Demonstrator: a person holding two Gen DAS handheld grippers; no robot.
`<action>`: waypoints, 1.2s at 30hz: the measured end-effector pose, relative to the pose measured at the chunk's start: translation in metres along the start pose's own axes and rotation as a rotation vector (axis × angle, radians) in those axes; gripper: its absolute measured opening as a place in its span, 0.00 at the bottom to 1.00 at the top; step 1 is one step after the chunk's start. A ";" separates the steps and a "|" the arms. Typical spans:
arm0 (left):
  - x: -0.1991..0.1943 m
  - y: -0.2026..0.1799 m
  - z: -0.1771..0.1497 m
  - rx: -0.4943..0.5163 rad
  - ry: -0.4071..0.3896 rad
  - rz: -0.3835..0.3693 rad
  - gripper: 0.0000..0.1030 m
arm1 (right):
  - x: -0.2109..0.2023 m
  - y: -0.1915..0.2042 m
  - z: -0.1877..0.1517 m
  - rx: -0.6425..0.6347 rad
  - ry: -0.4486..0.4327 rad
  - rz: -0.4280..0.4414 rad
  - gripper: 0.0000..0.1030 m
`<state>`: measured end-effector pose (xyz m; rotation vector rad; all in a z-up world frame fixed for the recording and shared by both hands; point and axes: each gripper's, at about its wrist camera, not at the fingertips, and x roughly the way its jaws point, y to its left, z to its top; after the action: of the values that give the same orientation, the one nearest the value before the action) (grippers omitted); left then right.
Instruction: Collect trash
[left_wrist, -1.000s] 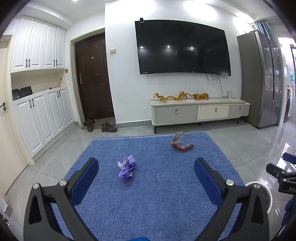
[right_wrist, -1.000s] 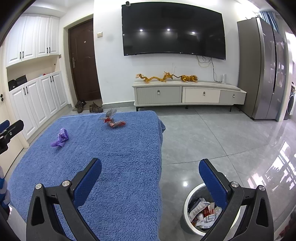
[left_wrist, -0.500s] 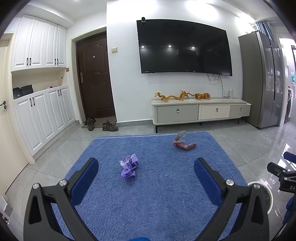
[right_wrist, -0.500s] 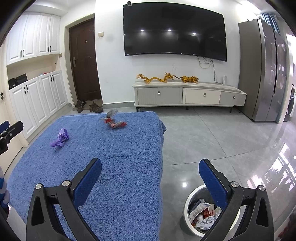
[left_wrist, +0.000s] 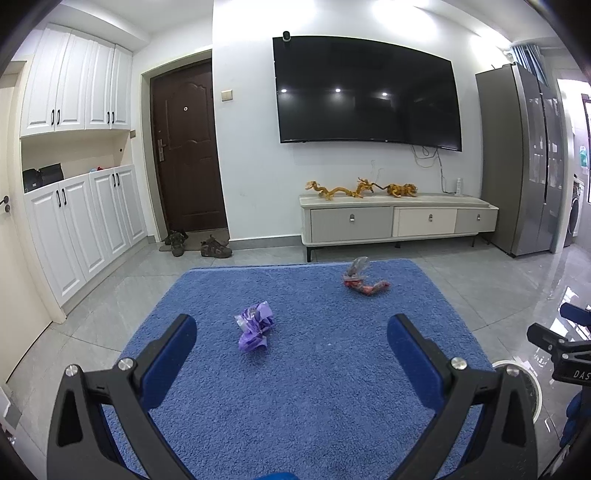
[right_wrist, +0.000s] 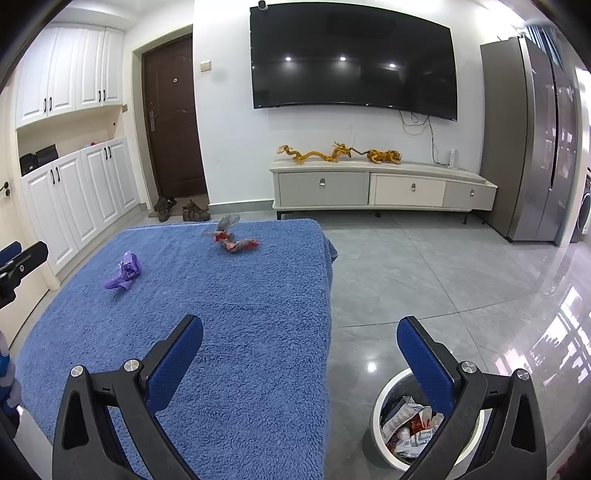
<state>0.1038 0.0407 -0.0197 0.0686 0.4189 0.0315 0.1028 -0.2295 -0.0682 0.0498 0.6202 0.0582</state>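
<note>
Your left gripper (left_wrist: 291, 334) is spread wide, nothing in it, over the blue fleece cover (left_wrist: 314, 387). Your right gripper (right_wrist: 300, 338) is also wide apart and empty, straddling the cover's right edge. White trash bin (right_wrist: 380, 402) sits on the floor under your right finger, already holding wrappers. Purple crumpled wrapper (left_wrist: 254, 328) lies just ahead of your left gripper. Farther back, the red-and-clear wrapper (left_wrist: 360, 280), possibly two pieces, near the far edge. Beyond: TV cabinet (left_wrist: 399, 221), TV (left_wrist: 365, 88).
</note>
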 end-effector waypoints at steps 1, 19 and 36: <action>0.000 0.000 -0.001 0.003 0.000 -0.001 1.00 | 0.000 0.000 0.000 -0.001 0.001 -0.002 1.00; 0.000 0.007 -0.007 0.000 0.005 0.020 1.00 | -0.003 0.004 0.002 -0.005 -0.023 -0.002 1.00; -0.001 0.007 -0.007 -0.005 0.004 0.015 1.00 | -0.004 -0.003 0.004 0.019 -0.050 -0.019 1.00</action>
<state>0.0996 0.0477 -0.0254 0.0671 0.4219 0.0474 0.1021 -0.2329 -0.0634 0.0633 0.5713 0.0331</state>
